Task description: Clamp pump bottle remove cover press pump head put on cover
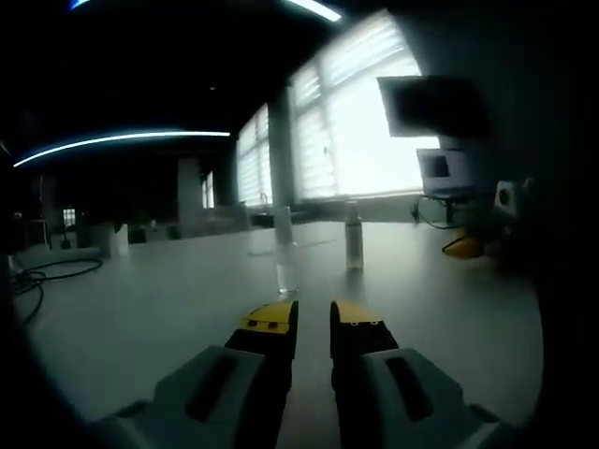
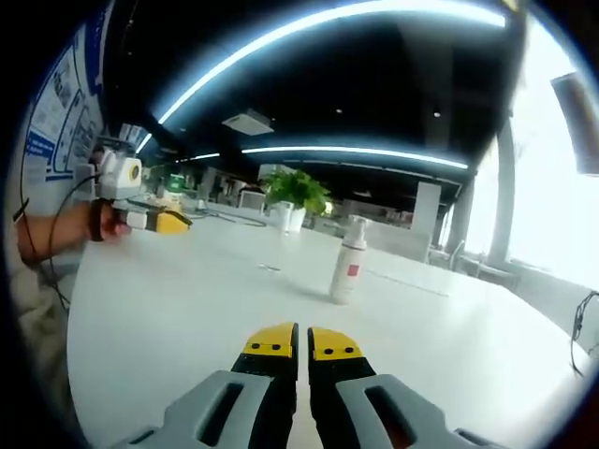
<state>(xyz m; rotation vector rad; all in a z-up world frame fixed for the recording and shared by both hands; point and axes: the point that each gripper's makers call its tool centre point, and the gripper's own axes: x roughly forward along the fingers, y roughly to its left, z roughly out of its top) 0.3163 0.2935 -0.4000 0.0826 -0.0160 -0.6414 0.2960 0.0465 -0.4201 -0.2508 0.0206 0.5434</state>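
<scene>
Each camera sits low on its own gripper, just above the big white table [image 1: 140, 318], and looks out along two yellow-tipped jaws. The left gripper view faces bright windows with blinds [image 1: 365, 122]. The small white pump bottle with a clear cover [image 1: 354, 241] stands far ahead in it. The right gripper view faces a dark room with a leafy green plant [image 2: 295, 192]. Here the bottle [image 2: 346, 271] looks nearer. Both views share the table and bottle, seen from different sides.
</scene>
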